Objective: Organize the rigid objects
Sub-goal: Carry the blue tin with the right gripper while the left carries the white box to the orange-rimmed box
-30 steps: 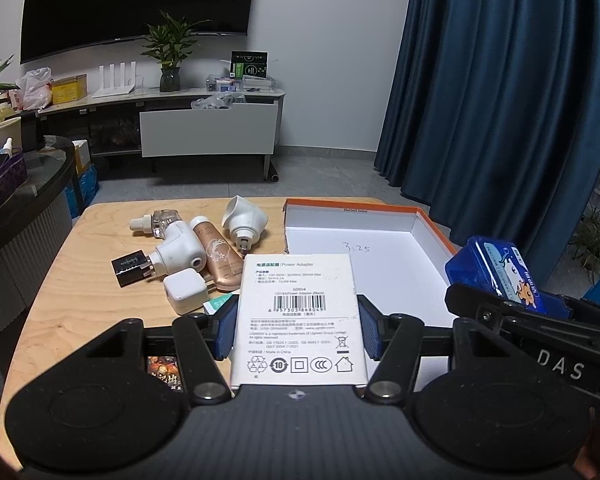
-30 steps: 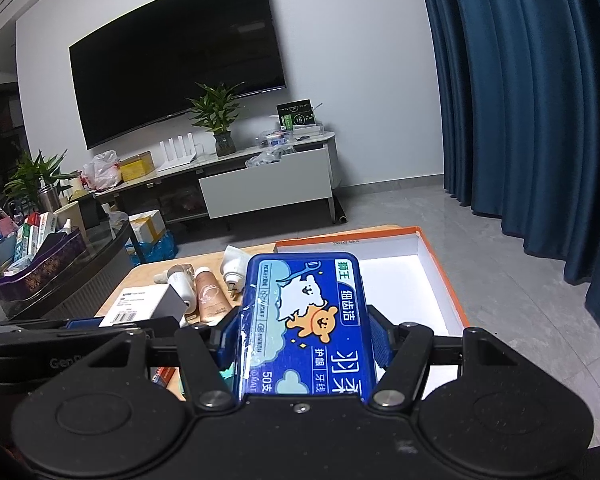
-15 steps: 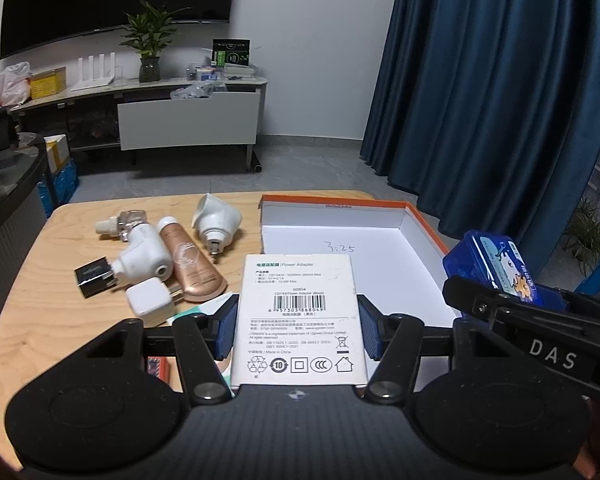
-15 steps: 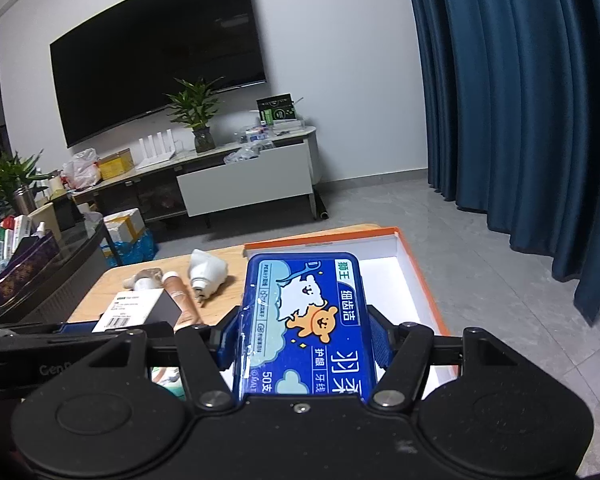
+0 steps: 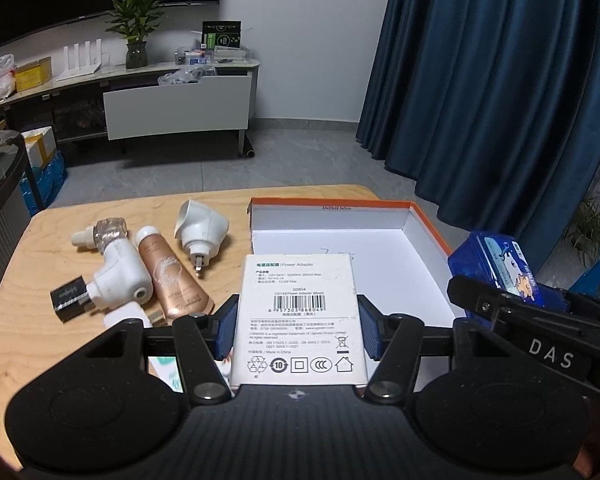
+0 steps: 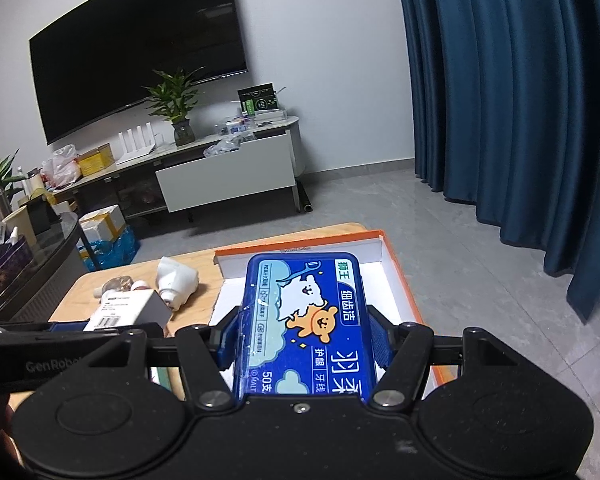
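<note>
Left wrist view: your left claw (image 5: 296, 330) is gripping the white cardboard adapter box (image 5: 298, 312), your right claw (image 6: 306, 340) the blue floss case (image 6: 306, 320), both above the empty orange-rimmed tray (image 5: 428, 224); 5 items are waiting on the wooden worktop (image 5: 28, 280).

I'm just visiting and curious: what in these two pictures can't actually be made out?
- Handwriting on the floor of the orange-edged box: left wrist view, partly behind the power adapter box.
- Small white item and green-printed pack: left wrist view, hidden by the left gripper.
- Blue floss case: right wrist view, near end covered by the right gripper.
</note>
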